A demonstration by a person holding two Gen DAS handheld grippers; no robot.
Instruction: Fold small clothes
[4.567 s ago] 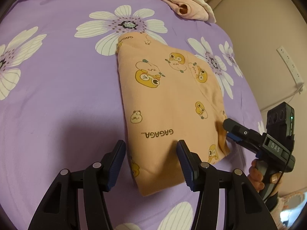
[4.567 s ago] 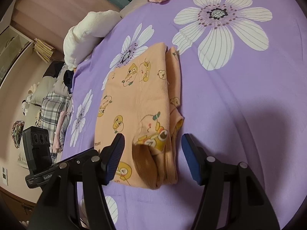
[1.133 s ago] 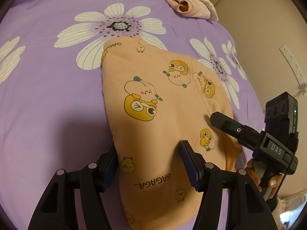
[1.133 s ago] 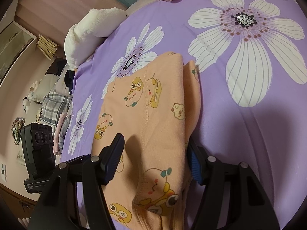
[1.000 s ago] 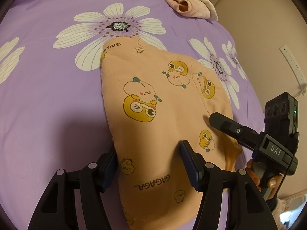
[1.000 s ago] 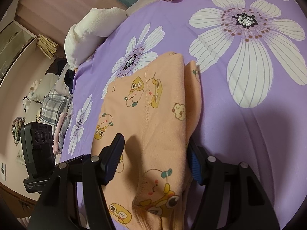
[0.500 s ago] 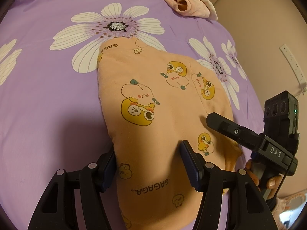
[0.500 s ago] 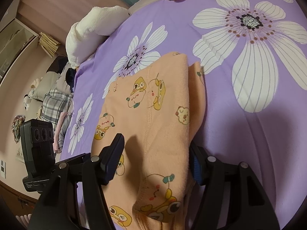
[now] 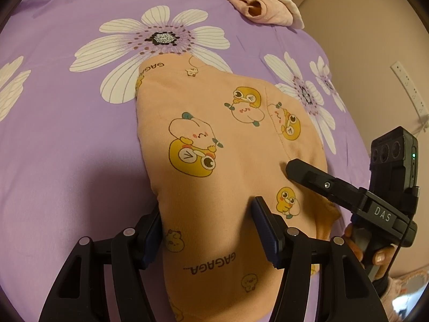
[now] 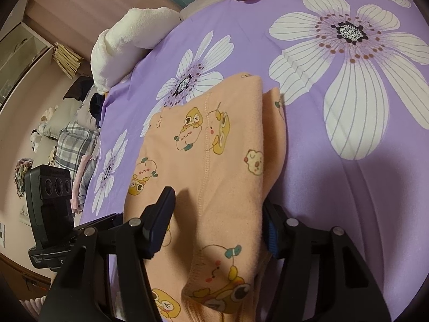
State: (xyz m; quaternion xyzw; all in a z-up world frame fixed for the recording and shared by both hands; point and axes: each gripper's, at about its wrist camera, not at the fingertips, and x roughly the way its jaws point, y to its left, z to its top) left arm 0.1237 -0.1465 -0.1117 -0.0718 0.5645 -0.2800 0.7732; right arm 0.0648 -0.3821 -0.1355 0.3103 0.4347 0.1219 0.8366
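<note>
Left wrist view, my left gripper (image 9: pixel 207 216) spread around the folded orange garment (image 9: pixel 214 161), my right gripper (image 10: pixel 218 209) likewise unclenched astride it, purple floral bedsheet (image 9: pixel 67 147) beneath.

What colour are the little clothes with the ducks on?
Peach-orange garment with yellow cartoon ducks, clearest in the left wrist view.

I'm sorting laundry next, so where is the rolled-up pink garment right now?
The pink garment lies at the far edge of the purple bedspread, beyond the big white flower and the orange duck-print garment; in the right wrist view it sits top centre.
</note>
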